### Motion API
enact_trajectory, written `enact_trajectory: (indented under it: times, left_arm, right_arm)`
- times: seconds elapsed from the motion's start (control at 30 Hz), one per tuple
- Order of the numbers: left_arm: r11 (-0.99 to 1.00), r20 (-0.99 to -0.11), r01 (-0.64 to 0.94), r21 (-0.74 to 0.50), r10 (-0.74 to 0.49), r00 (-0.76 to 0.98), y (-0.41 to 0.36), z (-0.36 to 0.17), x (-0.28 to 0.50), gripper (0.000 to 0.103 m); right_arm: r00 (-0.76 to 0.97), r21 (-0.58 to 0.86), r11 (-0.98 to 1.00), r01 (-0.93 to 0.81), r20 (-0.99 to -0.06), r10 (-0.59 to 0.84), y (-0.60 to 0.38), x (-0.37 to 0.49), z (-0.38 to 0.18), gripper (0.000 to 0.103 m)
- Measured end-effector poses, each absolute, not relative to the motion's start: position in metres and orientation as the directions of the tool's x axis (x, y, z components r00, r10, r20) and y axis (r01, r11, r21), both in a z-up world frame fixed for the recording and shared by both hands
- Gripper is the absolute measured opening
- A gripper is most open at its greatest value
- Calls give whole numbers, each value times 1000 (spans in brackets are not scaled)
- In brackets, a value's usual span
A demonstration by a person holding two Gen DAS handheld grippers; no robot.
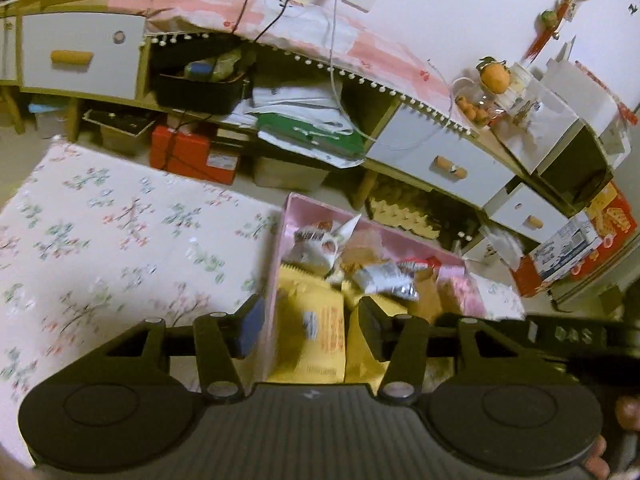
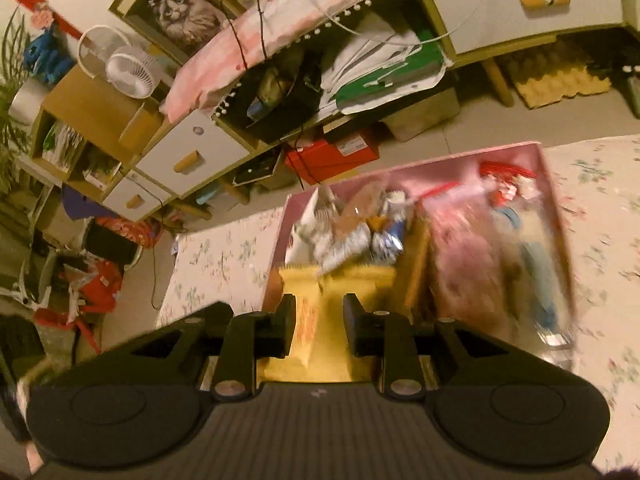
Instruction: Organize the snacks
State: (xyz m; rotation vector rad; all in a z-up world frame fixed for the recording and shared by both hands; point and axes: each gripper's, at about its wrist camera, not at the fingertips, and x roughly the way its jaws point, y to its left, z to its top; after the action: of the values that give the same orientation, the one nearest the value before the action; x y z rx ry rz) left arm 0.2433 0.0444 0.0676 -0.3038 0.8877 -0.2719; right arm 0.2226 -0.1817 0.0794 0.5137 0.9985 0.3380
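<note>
A pink box [image 1: 320, 206] full of snack packets sits on a floral tablecloth [image 1: 100, 240]. In it lie yellow packets [image 1: 320, 332], silver-blue packets [image 1: 380, 280] and pink packets [image 1: 456, 288]. My left gripper [image 1: 310, 326] is open, its fingers straddling the box's left wall above a yellow packet. In the right wrist view the box [image 2: 536, 148] holds yellow packets [image 2: 332, 344], silver packets [image 2: 344, 240], pink packets [image 2: 460, 248] and a blue one [image 2: 540, 272]. My right gripper [image 2: 318, 324] hovers open over the yellow packets, holding nothing.
A long low cabinet [image 1: 460, 160] with white drawers stands behind the table, piled with papers [image 1: 304, 120], a black bin [image 1: 200, 88] and cables. A red box [image 1: 192, 156] sits on the floor. Cartons [image 1: 580, 248] stand at the right. A small fan [image 2: 132, 70] sits on a shelf.
</note>
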Motion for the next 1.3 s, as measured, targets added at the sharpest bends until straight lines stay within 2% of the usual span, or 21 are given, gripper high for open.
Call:
enact_trajectory:
  times: [0.2,0.37,0.57,0.73,0.87,1.03,1.23,1.3]
  left_arm:
    - [959,-732,90,-268,-263,628,40,80,191,58]
    - [978,-707,113,-175,-205,677,27,90,128,62]
    - [975,-683,112,-190,-213,698,27,92,84,63]
    - [974,-653,132,-186,-223,724,20,98,63,64]
    - [975,-645,144,-167,-219,732,13,97,55,66]
    - [980,-634,148,-134,-199,747,9,96,50,68]
    - [981,-635,149,-127,-196,747,8,94,47,75]
    - [982,-636,149,-119,-190,748,6,93,48,82]
  right_arm:
    - [518,444,891,-91,-744,423,-174,160,94,29]
    - [590,235,962,-138,-761,270,-150,93,106,33]
    - [693,95,991,-90,-709,131,-130,43,115,37]
    - [740,65,998,-21,-670,60,-131,21,113,39]
    - [772,40,999,13,-636,15,-137,12,110,48]
    - [779,23,1000,8,-628,8,-140,7,102,48]
    - [798,1,1000,17,-603,-13,-148,1,102,55]
    - [799,0,1000,19,-602,-15,-149,-1,101,60]
